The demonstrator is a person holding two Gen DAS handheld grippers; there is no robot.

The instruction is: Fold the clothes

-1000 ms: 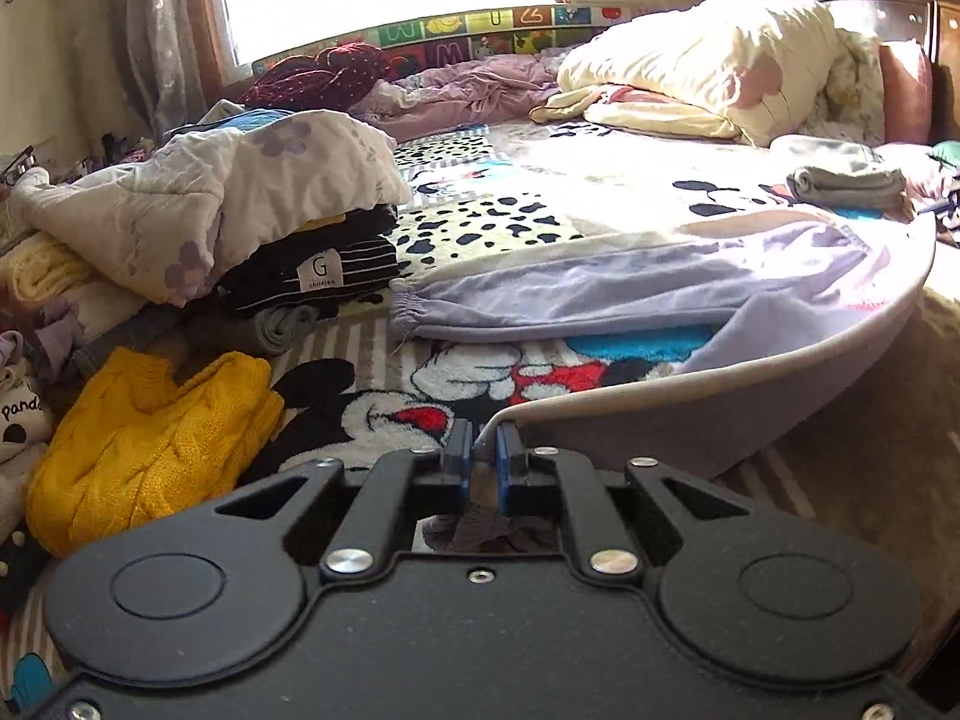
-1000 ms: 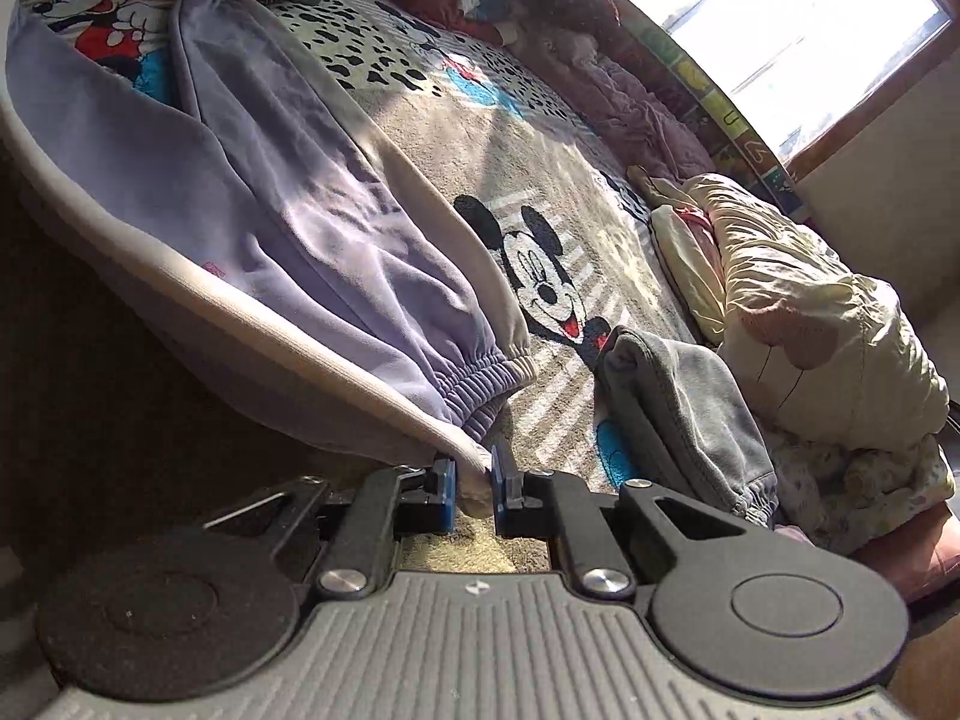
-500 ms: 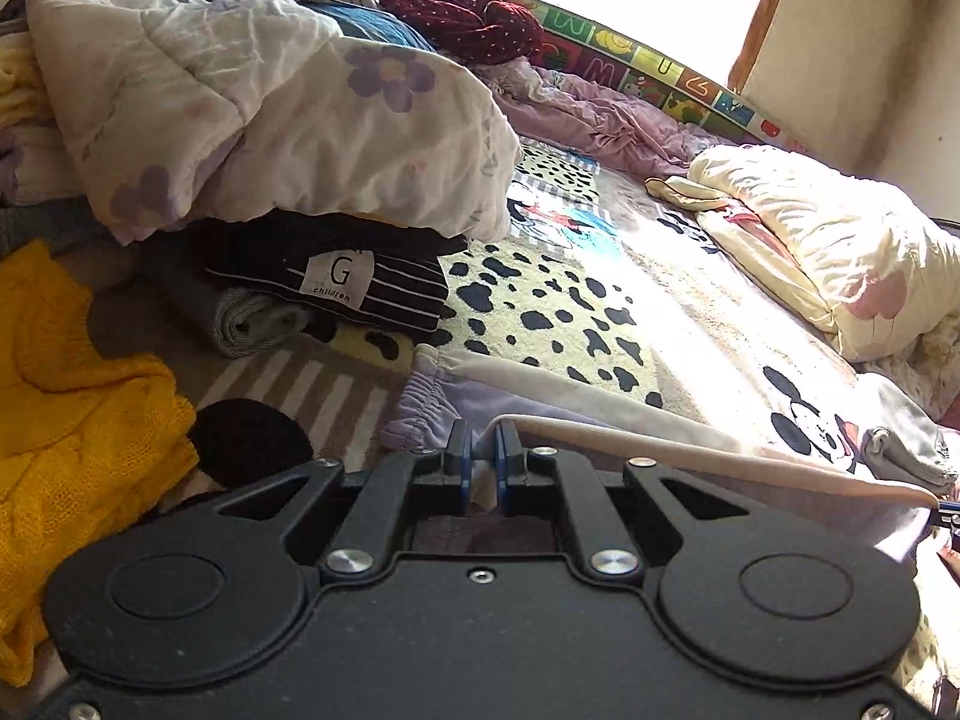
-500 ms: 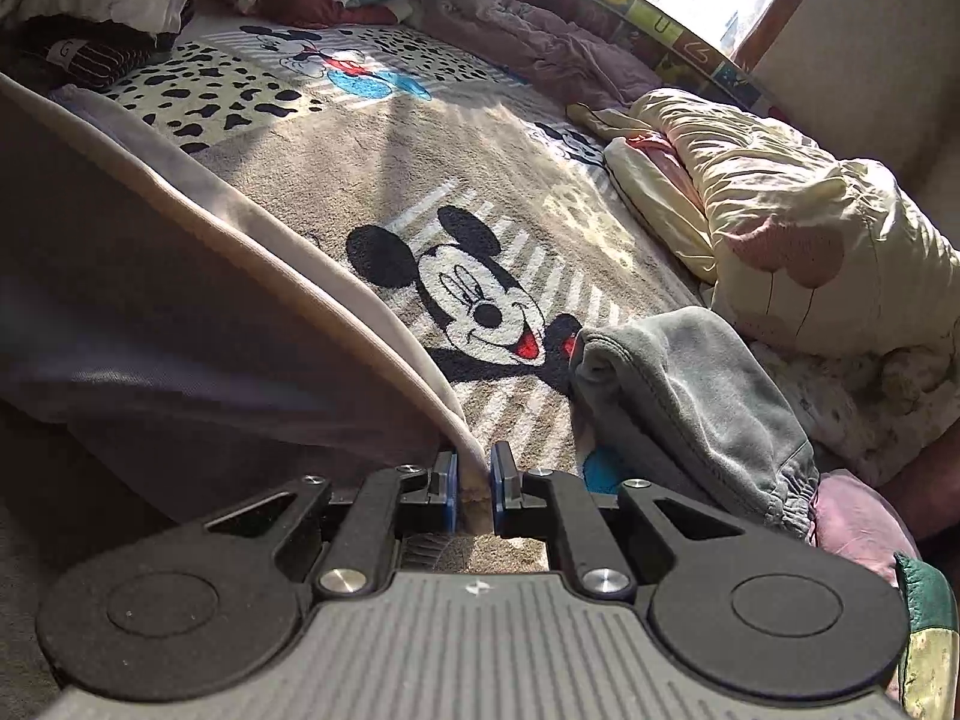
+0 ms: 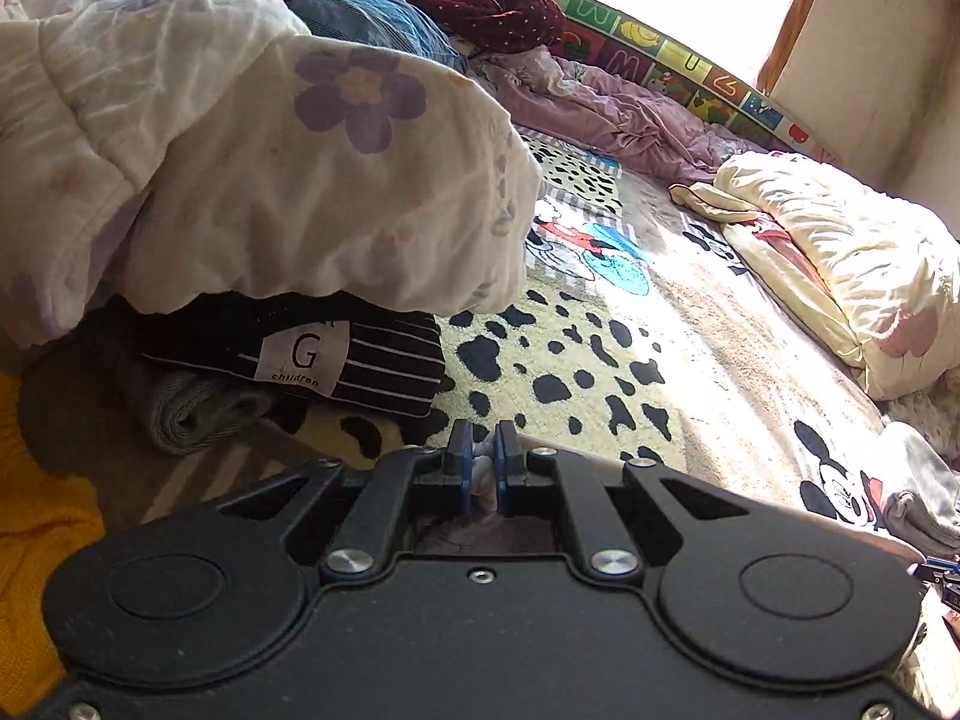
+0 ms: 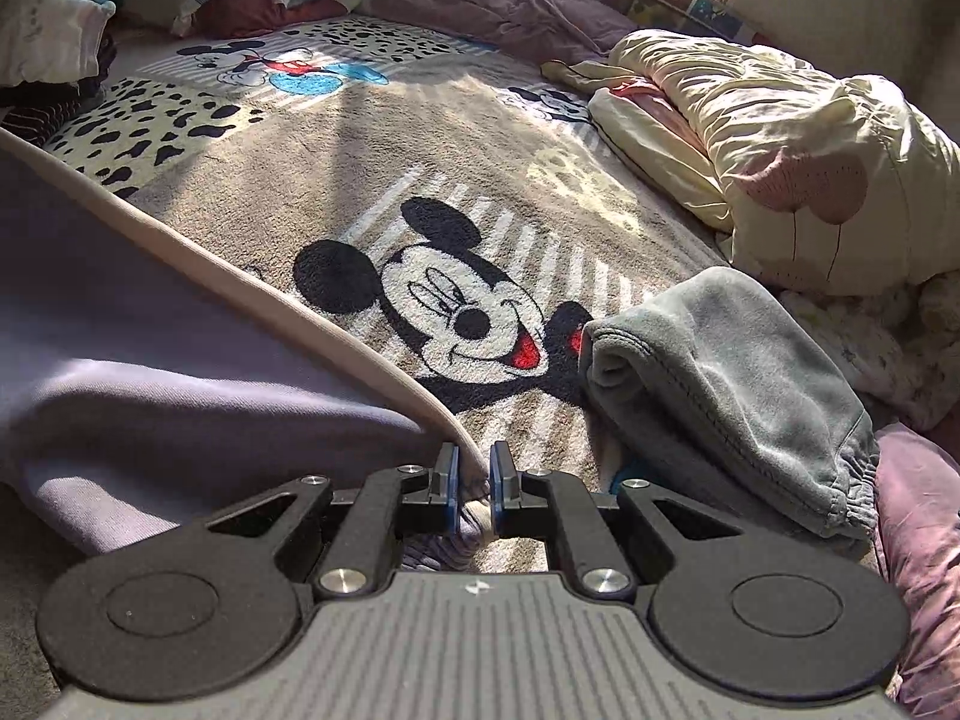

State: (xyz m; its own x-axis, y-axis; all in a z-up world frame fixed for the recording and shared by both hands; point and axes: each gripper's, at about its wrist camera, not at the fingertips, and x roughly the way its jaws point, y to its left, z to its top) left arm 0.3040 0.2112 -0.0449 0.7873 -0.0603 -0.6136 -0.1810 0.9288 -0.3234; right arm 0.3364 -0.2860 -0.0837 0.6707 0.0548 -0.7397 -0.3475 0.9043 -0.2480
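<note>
Both grippers pinched the lilac, cream-trimmed fleece garment over the cartoon-mouse blanket.

The left gripper (image 5: 479, 461) was clamped on the garment's edge near a black striped folded cloth (image 5: 360, 360); the right gripper (image 6: 474, 480) gripped the lilac garment (image 6: 150, 372), spread to its left, beside a folded grey velour piece (image 6: 732, 384).

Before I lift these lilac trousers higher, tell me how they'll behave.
Probably floppy: the lilac trousers sag in soft folds between the right gripper and the left gripper. Likely light, since two small pinches hold them. The cream stripe stays taut only where it is stretched, so any slack should droop onto the blanket.
</note>
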